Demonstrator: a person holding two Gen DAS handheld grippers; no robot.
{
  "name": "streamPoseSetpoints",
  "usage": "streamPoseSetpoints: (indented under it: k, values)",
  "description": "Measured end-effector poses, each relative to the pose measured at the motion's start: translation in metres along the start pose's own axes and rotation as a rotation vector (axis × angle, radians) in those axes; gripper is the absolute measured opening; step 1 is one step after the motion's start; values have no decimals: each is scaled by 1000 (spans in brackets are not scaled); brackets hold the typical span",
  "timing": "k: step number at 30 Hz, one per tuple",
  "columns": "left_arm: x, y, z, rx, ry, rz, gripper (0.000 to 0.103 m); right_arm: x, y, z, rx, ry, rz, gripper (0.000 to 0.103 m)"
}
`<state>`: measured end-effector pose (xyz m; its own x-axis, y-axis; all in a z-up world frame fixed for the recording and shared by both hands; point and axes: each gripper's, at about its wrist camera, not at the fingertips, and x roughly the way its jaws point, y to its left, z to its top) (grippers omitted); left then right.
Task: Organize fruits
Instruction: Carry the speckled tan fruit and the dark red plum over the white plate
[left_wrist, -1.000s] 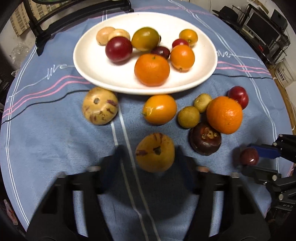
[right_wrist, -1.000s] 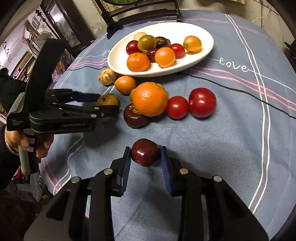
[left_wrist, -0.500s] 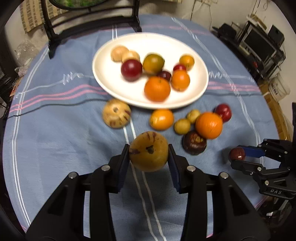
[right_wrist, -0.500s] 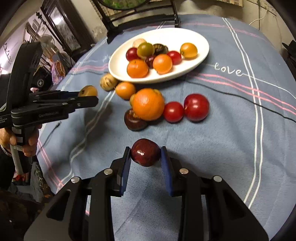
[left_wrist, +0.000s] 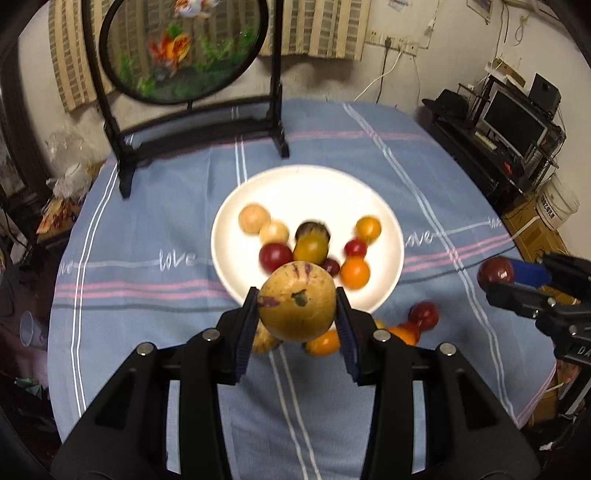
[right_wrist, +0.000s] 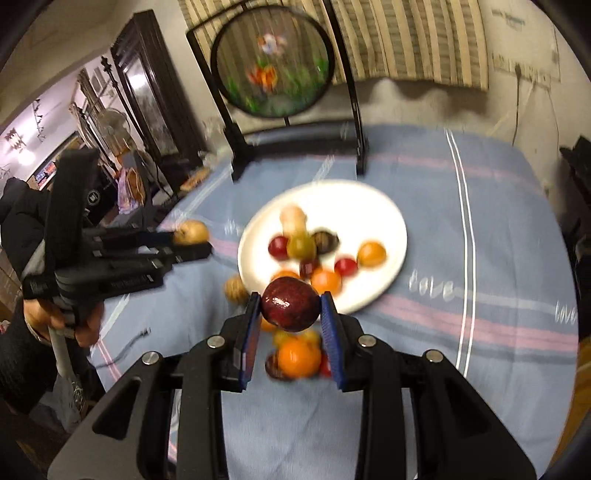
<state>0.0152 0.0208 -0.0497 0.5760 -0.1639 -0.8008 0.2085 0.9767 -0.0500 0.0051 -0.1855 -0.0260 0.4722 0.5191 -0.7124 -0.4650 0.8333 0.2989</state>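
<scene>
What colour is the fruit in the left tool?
Yellow fruit with purple streaks, clearest in the left wrist view.

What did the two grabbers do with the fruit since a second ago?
The left gripper closed on the yellow fruit that lay on the cloth and lifted it. The right gripper already held the dark red fruit and raised it too. Both now hang in front of the white plate. The fruit on the plate and the rest on the blue tablecloth stayed put.
</scene>
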Motion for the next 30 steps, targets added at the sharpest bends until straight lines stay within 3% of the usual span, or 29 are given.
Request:
streamPoseSetpoints:
  k: [10,30]
  values:
    - [-2,-13,31,13,-52,-9,40,-1,13,47,-30,-91,48,33]
    - [27,7,47,-50,-18,8,40,38,4,66,-11,-50,75,33]
